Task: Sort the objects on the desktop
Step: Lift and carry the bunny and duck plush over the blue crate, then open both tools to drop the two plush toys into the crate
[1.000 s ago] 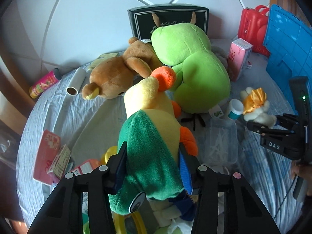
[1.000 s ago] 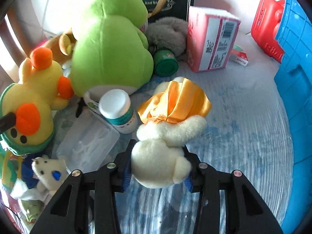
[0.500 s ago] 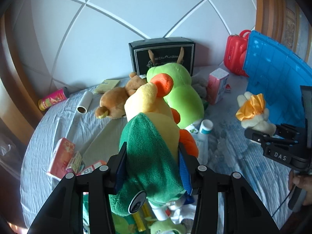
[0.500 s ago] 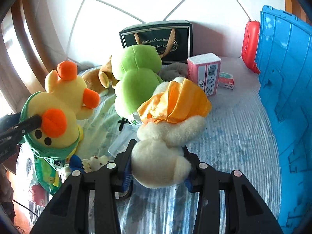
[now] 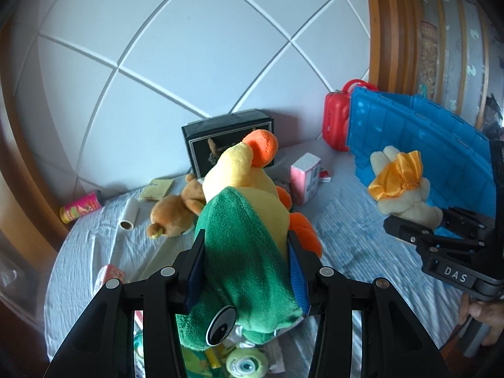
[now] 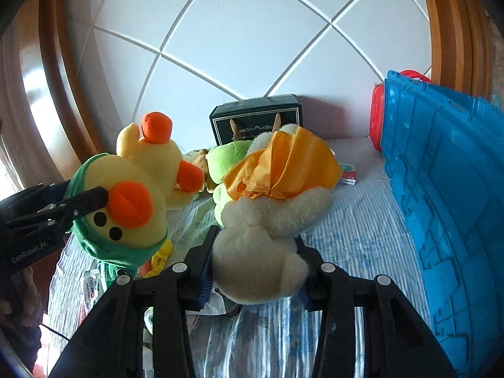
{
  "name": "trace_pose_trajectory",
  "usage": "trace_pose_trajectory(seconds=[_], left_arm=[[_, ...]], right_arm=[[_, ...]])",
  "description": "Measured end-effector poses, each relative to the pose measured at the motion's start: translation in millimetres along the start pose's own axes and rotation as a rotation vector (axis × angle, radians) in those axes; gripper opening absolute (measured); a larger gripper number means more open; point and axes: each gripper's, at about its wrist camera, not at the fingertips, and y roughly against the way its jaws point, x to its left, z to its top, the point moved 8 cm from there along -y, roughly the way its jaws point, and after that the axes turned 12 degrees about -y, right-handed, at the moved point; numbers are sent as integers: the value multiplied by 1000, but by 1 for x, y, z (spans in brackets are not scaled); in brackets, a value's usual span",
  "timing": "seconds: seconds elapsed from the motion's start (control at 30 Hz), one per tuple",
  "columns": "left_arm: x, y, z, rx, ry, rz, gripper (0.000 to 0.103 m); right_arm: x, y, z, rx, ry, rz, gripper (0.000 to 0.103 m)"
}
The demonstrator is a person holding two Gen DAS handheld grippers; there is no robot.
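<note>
Early on: left tool (image 5: pixel 245 271) clamped on duck plush (image 5: pixel 249 220), right tool (image 6: pixel 253 267) on cream plush (image 6: pixel 267 236), both lifted; blue crate (image 6: pixel 441 189) beside; most desk (image 5: pixel 346 220) clutter unsorted.

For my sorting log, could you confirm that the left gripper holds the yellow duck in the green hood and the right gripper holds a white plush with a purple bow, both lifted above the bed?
Not quite: the bow is orange, as the right wrist view shows. The left gripper does hold the yellow duck, the right gripper the white plush, both lifted.

Black right tool (image 5: pixel 419 220) marked "DAS", silver screws, seemingly blue pads.
</note>
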Motion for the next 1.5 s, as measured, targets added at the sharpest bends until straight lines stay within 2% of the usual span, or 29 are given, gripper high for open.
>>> trace_pose_trajectory(seconds=[0.23, 0.47, 0.63, 0.77, 0.97, 1.17, 1.2, 1.23, 1.3, 1.37, 1.4, 1.5], left_arm=[[-54, 29, 50, -96, -63, -66, 45], [-113, 61, 122, -210, -86, -96, 45], [-180, 77, 180, -293, -125, -137, 46], [-247, 79, 222, -337, -148, -196, 46], [-341, 55, 269, -321, -174, -273, 47], [-399, 19, 294, -264, -200, -289, 48], [-406, 15, 297, -254, -205, -286, 53], [-411, 11, 299, -245, -205, -281, 57], [-418, 8, 303, -240, -202, -266, 58], [-421, 9, 309, -247, -203, -246, 70], [-422, 10, 312, -251, -203, -236, 76], [-423, 12, 317, -255, -200, -219, 76]], right_arm=[[-16, 61, 26, -105, -13, -17, 41], [-51, 144, 73, -255, 1, -24, 41], [-107, 213, 110, -380, -9, -71, 41], [-177, 242, 133, -412, -40, -156, 41], [-279, 256, 151, -379, -104, -268, 41], [-351, 250, 168, -345, -157, -327, 42], [-360, 250, 168, -345, -170, -331, 43], [-369, 249, 169, -343, -182, -335, 48], [-383, 250, 171, -347, -205, -326, 56], [-387, 255, 171, -369, -210, -326, 72], [-389, 257, 172, -378, -207, -331, 76], [-387, 260, 172, -386, -202, -317, 77]])
